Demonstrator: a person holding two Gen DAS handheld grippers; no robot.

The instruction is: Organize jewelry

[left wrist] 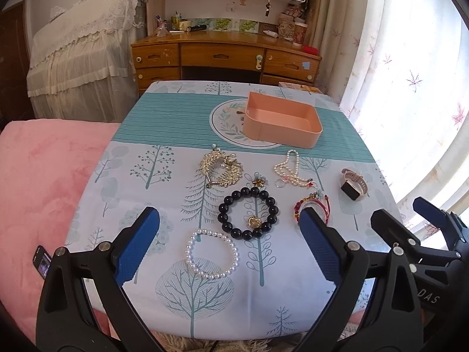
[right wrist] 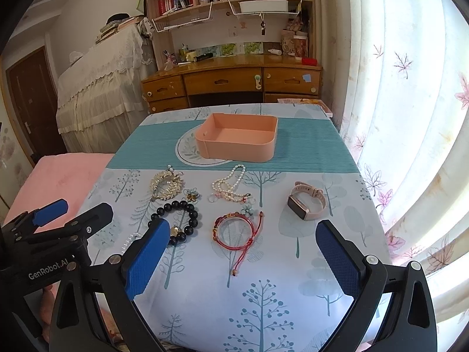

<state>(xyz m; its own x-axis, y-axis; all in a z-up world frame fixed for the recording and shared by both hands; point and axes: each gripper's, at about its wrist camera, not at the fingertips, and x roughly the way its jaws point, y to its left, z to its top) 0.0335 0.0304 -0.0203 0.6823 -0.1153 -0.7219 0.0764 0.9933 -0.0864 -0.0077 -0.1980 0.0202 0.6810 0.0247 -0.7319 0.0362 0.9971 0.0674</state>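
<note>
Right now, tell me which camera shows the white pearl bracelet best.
The left wrist view: the white pearl bracelet lies whole and unobstructed on the tablecloth, between the open fingers of the left gripper. The right wrist view shows only a few pearls, the rest hidden behind the right gripper's blue finger pad.

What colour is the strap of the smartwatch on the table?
Pale pink; the rectangular smartwatch shows best in the right wrist view.

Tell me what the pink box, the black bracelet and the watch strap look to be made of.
Box: likely plastic, matte peach, with smooth moulded walls and rounded corners.
Black bracelet: glossy round beads showing highlights, possibly stone or glass, with one gold-coloured metal charm.
Watch strap: seemingly soft silicone or rubber, matte pale pink, curling flexibly; case looks metallic with a dark glass face.
</note>
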